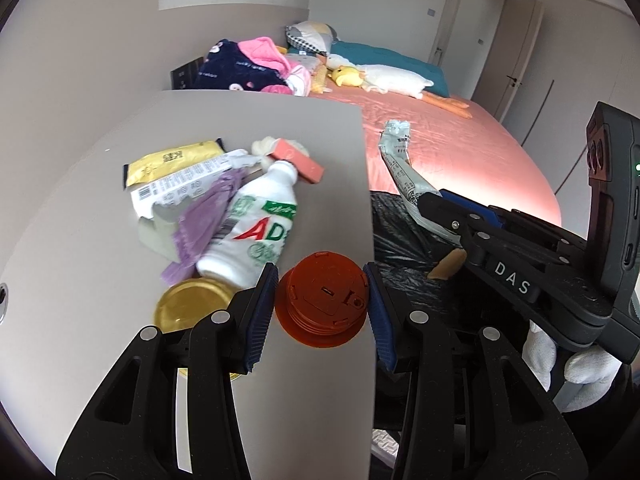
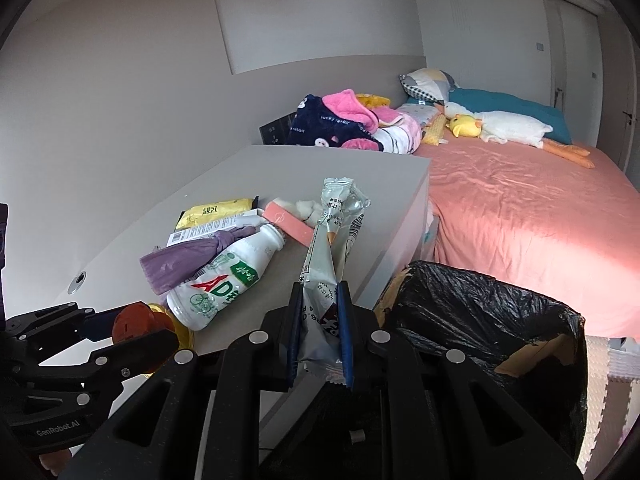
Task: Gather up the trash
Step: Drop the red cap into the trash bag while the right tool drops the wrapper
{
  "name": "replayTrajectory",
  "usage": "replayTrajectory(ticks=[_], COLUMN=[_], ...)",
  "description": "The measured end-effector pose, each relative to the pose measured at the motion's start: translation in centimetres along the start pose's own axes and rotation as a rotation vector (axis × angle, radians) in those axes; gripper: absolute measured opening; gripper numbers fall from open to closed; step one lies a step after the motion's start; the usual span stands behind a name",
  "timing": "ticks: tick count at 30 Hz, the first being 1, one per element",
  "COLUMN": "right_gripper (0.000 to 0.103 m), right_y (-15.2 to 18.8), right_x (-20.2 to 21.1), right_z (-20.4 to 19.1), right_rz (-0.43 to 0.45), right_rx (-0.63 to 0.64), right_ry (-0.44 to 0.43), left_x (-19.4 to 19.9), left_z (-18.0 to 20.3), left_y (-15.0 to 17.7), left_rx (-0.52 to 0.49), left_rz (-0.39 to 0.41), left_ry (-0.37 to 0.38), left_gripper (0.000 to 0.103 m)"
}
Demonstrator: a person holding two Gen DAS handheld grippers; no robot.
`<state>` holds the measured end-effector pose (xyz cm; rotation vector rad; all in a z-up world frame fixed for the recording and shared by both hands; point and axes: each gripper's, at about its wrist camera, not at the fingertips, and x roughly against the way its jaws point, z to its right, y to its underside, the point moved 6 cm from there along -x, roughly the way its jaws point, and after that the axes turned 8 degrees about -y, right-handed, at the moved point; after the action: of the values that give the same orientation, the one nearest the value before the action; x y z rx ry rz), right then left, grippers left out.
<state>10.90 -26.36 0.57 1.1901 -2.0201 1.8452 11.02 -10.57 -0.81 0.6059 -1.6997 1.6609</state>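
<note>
Grey bedside cabinet top (image 1: 120, 208) beside pink bed (image 1: 460, 152). Left wrist view: left gripper (image 1: 322, 298) clamped on red lid (image 1: 324, 304) at cabinet edge; white bottle (image 1: 256, 224), purple bag (image 1: 204, 224), gold lid (image 1: 188, 308) just behind. Right wrist view: right gripper (image 2: 320, 336) pinched tight on silver wrapper (image 2: 328, 248), upright, near black-lined bin (image 2: 480, 320).

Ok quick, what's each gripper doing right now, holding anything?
Left gripper: closed on the red cap.
Right gripper: shut on the silver wrapper, beside the black-lined bin.
</note>
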Motion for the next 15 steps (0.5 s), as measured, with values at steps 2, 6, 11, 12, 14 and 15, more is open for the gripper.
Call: replayTrajectory(ticks=[2,6,11,12,14,15], right_gripper=[0.018,0.018,0.018,0.018,0.018,0.018], right_y=[0.0,0.0,-0.1,0.0,0.0,0.0], right_x=[0.5,1.3,2.3,2.5,2.7,2.9], right_z=[0.7,2.1,3.6,3.8,4.3,4.5], right_rz=[0.006,0.017,0.033,0.036,0.040,0.042], right_rx=[-0.009,-0.025,-0.048,-0.053,-0.061,-0.064], right_ry=[0.014,0.041,0.067,0.072,0.080,0.084], left_x=[-0.2,-0.6,-0.9,-1.0,-1.1,-1.2], left_z=[0.8,2.3,3.8,4.1,4.6,4.9], left_y=[-0.2,-0.4,-0.5,-0.6,-0.7,-0.7], left_rx=[-0.014,-0.037,-0.063,-0.065,-0.072,-0.077], left_rz=[-0.002,-0.007,-0.012,-0.013,-0.015,-0.016], left_ry=[0.015,0.040,0.065,0.069,0.080,0.084], left_gripper=[0.043,0.043,0.043,0.043,0.043,0.043])
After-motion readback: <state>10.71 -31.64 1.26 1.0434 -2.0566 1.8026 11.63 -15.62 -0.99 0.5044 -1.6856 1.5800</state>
